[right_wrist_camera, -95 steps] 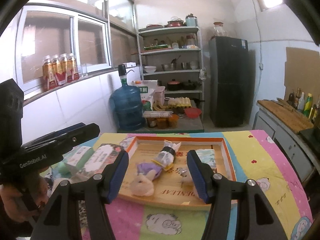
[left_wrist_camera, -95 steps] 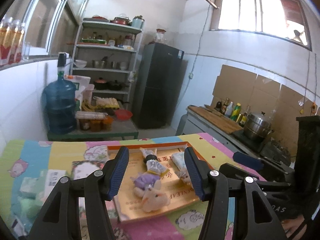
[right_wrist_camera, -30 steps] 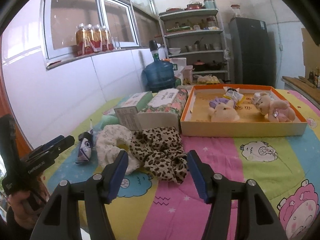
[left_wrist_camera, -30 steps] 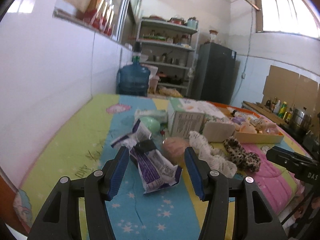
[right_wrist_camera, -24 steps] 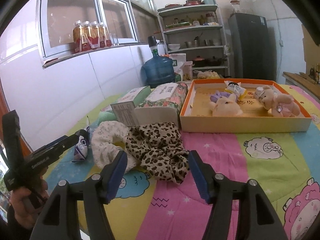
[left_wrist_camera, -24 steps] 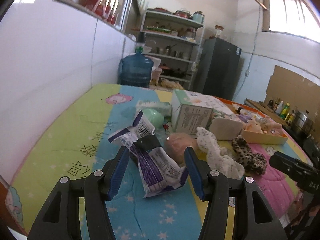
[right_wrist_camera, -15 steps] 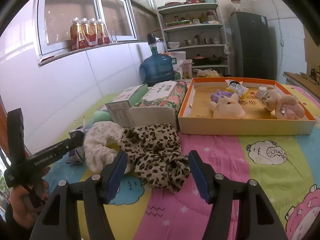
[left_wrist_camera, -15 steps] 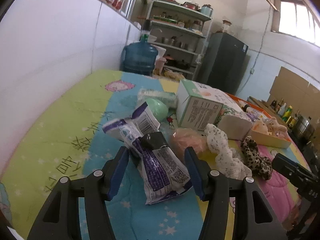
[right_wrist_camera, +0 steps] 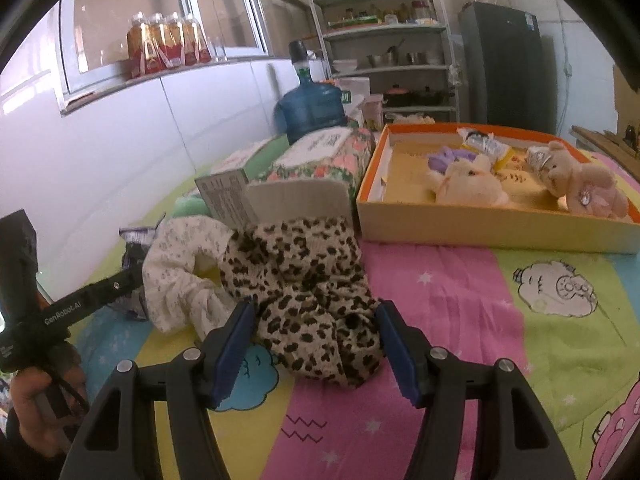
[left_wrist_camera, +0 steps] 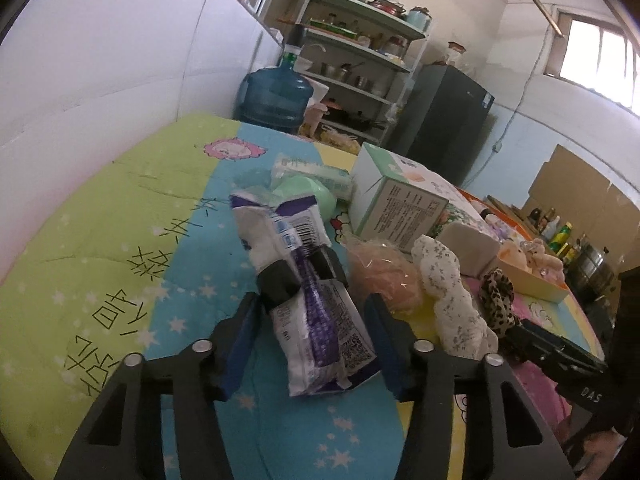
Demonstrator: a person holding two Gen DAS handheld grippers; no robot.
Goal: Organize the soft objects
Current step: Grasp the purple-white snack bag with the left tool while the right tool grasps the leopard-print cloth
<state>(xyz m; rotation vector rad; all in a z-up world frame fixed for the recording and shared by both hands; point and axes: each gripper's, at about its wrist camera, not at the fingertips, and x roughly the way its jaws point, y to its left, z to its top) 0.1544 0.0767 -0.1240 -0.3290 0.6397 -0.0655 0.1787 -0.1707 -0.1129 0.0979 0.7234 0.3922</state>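
Observation:
A purple and white plastic packet [left_wrist_camera: 320, 320] with a black band lies on the colourful quilt. My left gripper [left_wrist_camera: 312, 340] straddles it and its jaws are closing; a thin gap still shows at the left pad. A leopard-print scrunchie [right_wrist_camera: 312, 280] lies between the fingers of my right gripper [right_wrist_camera: 316, 344], which stands open without pressing on it. A white floral scrunchie [right_wrist_camera: 180, 264] touches the leopard one on its left. A peach mesh puff [left_wrist_camera: 380, 268] sits right of the packet. The orange tray [right_wrist_camera: 480, 228] holds plush bears [right_wrist_camera: 468, 184] and small packets.
A green and white tissue box [left_wrist_camera: 396, 208] and a floral tissue pack [right_wrist_camera: 320, 160] stand between the scrunchies and the tray. A pale green pad [left_wrist_camera: 308, 196] lies behind the packet. A white wall runs along the left. A blue water jug [left_wrist_camera: 276, 96] stands beyond the bed.
Both grippers have come forward and down. The left jaws have narrowed around the packet. The leopard scrunchie now sits between the right fingers.

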